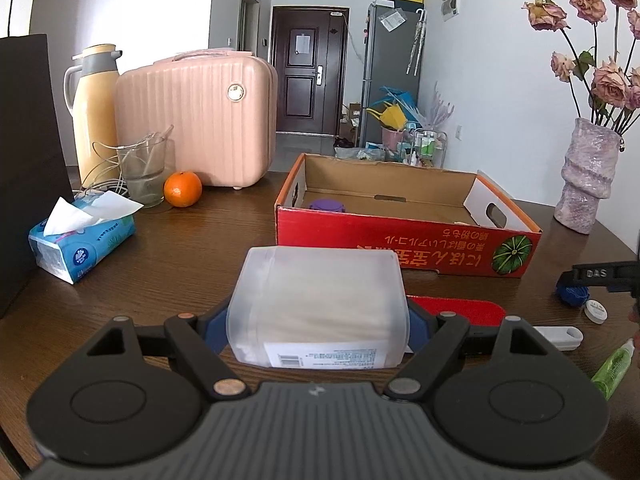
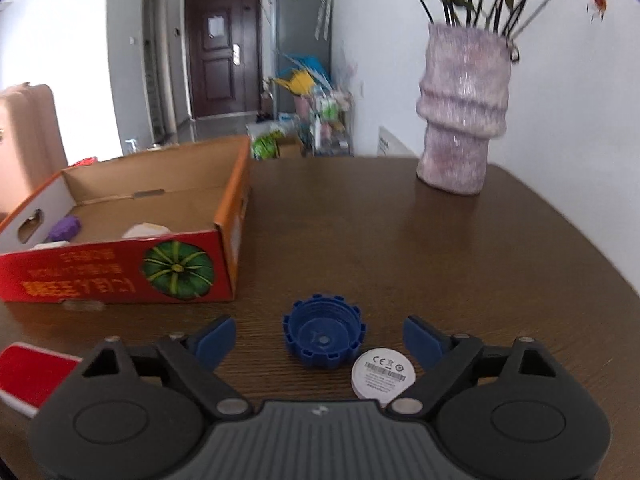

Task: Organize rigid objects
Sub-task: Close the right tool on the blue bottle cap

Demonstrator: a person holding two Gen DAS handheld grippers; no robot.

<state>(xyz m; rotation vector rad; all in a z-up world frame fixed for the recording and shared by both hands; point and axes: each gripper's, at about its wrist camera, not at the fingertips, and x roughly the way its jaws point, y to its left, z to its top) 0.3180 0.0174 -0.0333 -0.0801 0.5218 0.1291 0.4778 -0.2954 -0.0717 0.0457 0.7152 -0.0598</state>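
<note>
While the red cardboard box [image 2: 120, 276] already holds a purple lid [image 2: 64, 229] and pale items, the left gripper [image 1: 318, 320] clamps a translucent container [image 1: 320, 304] before it; the right gripper [image 2: 320, 340], jaws apart, brackets a blue cap [image 2: 322, 334] near its front corner.

The left gripper [image 1: 318, 316] has its jaws clamped on something, while the right gripper [image 2: 318, 338] stands wide.
</note>
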